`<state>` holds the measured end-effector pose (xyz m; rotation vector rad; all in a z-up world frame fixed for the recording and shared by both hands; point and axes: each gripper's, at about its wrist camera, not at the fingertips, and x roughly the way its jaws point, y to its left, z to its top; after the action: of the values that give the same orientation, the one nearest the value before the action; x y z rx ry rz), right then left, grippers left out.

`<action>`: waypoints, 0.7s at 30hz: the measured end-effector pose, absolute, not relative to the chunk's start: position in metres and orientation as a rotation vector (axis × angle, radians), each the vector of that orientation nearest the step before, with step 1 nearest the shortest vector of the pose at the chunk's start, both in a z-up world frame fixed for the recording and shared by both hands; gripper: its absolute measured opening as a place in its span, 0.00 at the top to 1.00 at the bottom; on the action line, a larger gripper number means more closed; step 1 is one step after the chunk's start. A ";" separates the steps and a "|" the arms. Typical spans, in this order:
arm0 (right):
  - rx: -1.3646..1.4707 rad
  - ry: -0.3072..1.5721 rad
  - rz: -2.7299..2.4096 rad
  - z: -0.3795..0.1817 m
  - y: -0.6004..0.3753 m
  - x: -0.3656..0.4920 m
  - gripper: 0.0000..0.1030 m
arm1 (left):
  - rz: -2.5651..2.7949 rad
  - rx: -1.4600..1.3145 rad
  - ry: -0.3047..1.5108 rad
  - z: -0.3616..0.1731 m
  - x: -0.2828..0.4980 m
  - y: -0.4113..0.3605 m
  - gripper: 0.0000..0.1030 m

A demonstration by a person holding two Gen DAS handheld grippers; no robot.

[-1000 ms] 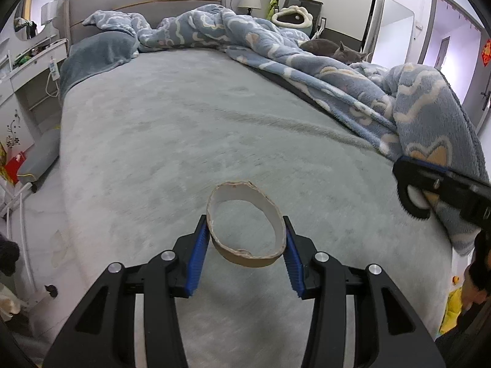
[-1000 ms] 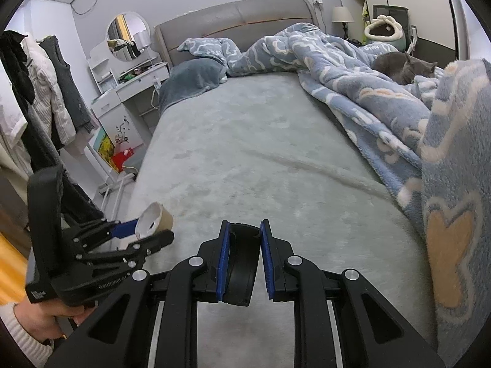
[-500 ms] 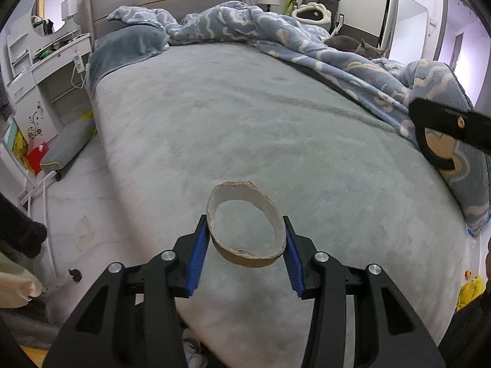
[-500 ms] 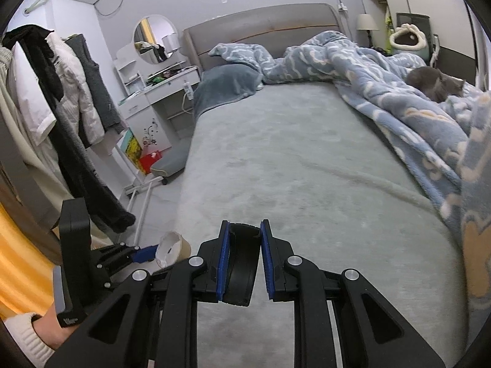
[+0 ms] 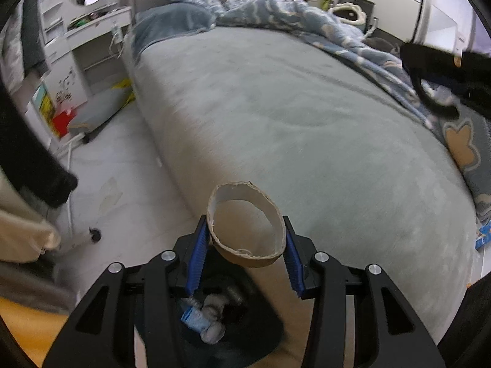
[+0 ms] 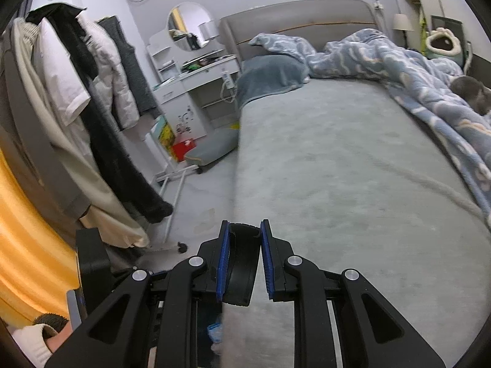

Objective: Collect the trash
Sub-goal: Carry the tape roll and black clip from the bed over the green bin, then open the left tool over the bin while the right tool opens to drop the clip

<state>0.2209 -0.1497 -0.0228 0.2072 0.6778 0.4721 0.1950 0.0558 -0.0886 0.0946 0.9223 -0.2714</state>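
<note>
Left wrist view: the left gripper (image 5: 244, 247) is clamped on a cardboard ring (image 5: 245, 225), the blue pads (image 5: 196, 256) pressing its two sides so that the ring's open hole faces the camera. Below the fingers, between the black arms, a dark bin (image 5: 214, 322) sits on the floor with crumpled wrappers (image 5: 199, 319) in it, blurred. Just past the ring, ahead of the fingertips, runs the near edge of the bed (image 5: 307, 116), its grey cover spreading out ahead and to the right. Left of the fingers lies pale floor (image 5: 122, 168). Far ahead, a blue quilt (image 5: 276, 12) is heaped along the bed's right side and head. At upper right the right gripper (image 5: 435, 98) shows as a dark, blurred shape over the bed.

Right wrist view: the right gripper (image 6: 244, 260) is clenched on a black ring (image 6: 242, 263), held edge-on between the blue pads (image 6: 222, 260). Ahead and to the right of the fingers stretches the bed (image 6: 353, 168), with the quilt (image 6: 399, 70) along its far right and a grey cat (image 6: 471, 92) lying on it. Left of the fingers, clothes (image 6: 76, 107) hang on a rack. Low at the left, part of the left gripper (image 6: 89, 276) is seen, with a pale sleeve (image 6: 30, 343) below it. Beneath the fingers a scrap of blue shows, too dim to name.
</note>
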 end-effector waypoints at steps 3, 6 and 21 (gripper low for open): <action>0.190 0.687 0.507 -0.023 -0.127 0.220 0.81 | -0.240 0.089 0.954 -0.098 0.186 0.077 0.53; 0.168 0.697 0.532 -0.024 -0.108 0.218 0.81 | -0.215 0.084 0.985 -0.107 0.181 0.096 0.53; 0.096 0.829 0.616 -0.059 -0.026 0.223 0.81 | -0.238 0.075 1.244 -0.176 0.162 0.147 0.53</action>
<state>0.2230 -0.0262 -0.0595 0.0960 0.8288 0.6158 0.1624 0.1471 -0.1758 0.0746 1.2442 -0.2382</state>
